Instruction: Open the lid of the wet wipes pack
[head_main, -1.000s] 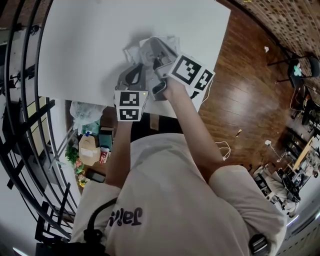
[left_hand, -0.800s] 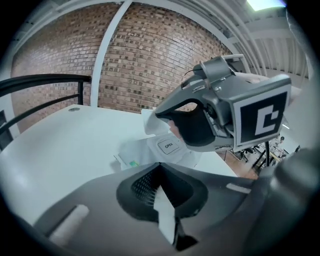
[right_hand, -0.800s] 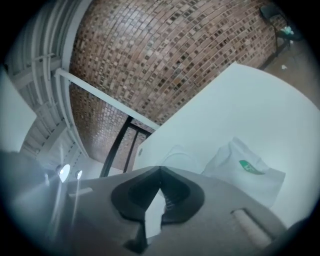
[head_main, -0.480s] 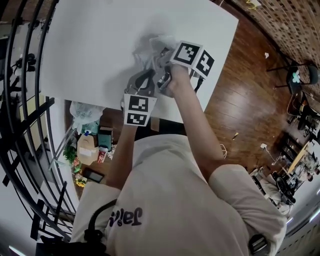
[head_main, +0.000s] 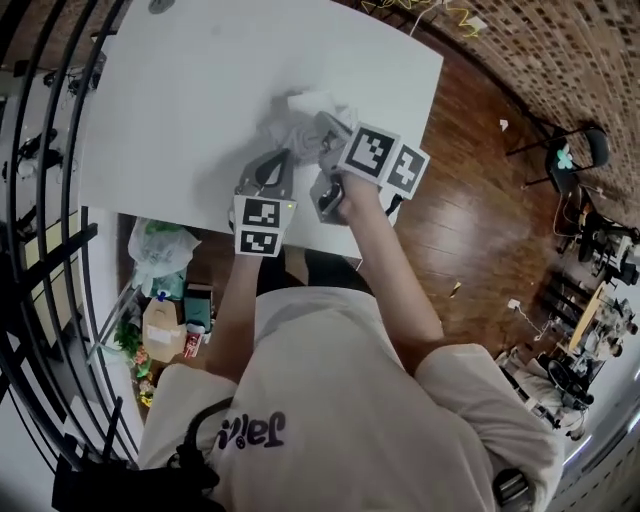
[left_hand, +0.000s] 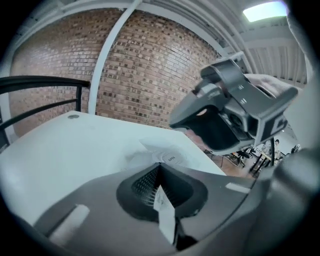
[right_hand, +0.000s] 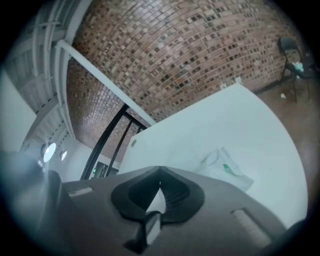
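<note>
The wet wipes pack (head_main: 297, 118) lies crumpled and white on the white table (head_main: 180, 90), close to its near edge. In the left gripper view the pack (left_hand: 167, 156) shows a round tab marked OPEN just past my left gripper (left_hand: 160, 165), whose jaws are shut. I cannot tell whether they pinch the pack's edge. In the head view the left gripper (head_main: 270, 160) is at the pack's near left side. My right gripper (head_main: 328, 135) hangs over the pack's near right side with its jaws shut and nothing between them. From it, the pack (right_hand: 226, 170) lies ahead to the right.
A black railing (head_main: 40, 200) runs along the left. Bags and boxes (head_main: 165, 270) sit on the floor below the table's near edge. Wooden floor (head_main: 470, 200) and a folding chair (head_main: 565, 155) are at the right. A brick wall stands behind the table.
The right gripper has shifted and turned a little above the pack's near side, staying shut. The left gripper has kept its place beside the pack.
</note>
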